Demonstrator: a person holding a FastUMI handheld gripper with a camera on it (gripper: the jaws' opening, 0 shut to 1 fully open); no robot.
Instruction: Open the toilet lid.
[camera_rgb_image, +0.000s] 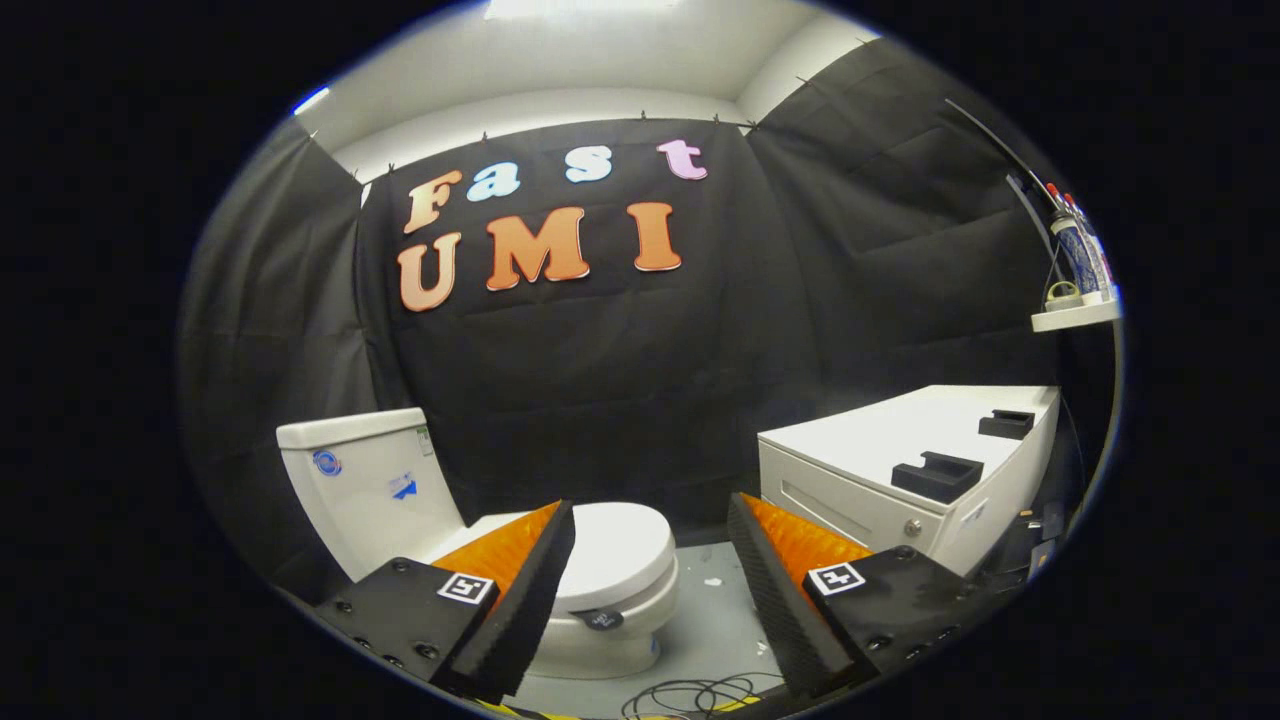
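Note:
A white toilet (610, 600) stands on the grey floor, with its tank (365, 480) against the black cloth wall. Its lid (620, 550) lies flat and closed over the bowl, and a small dark tab (603, 620) sits on the front rim. My gripper (650, 515) is open and holds nothing. It hovers short of the toilet. The left finger (520, 590) overlaps the near side of the lid in the view, and the right finger (790, 590) stands to the right of the bowl.
A white cabinet (900, 480) stands to the right of the toilet with two black holders (935, 475) on top. A small white shelf (1075, 315) with bottles hangs high on the right wall. Loose black cable (690, 695) lies on the floor (715, 600) between the fingers.

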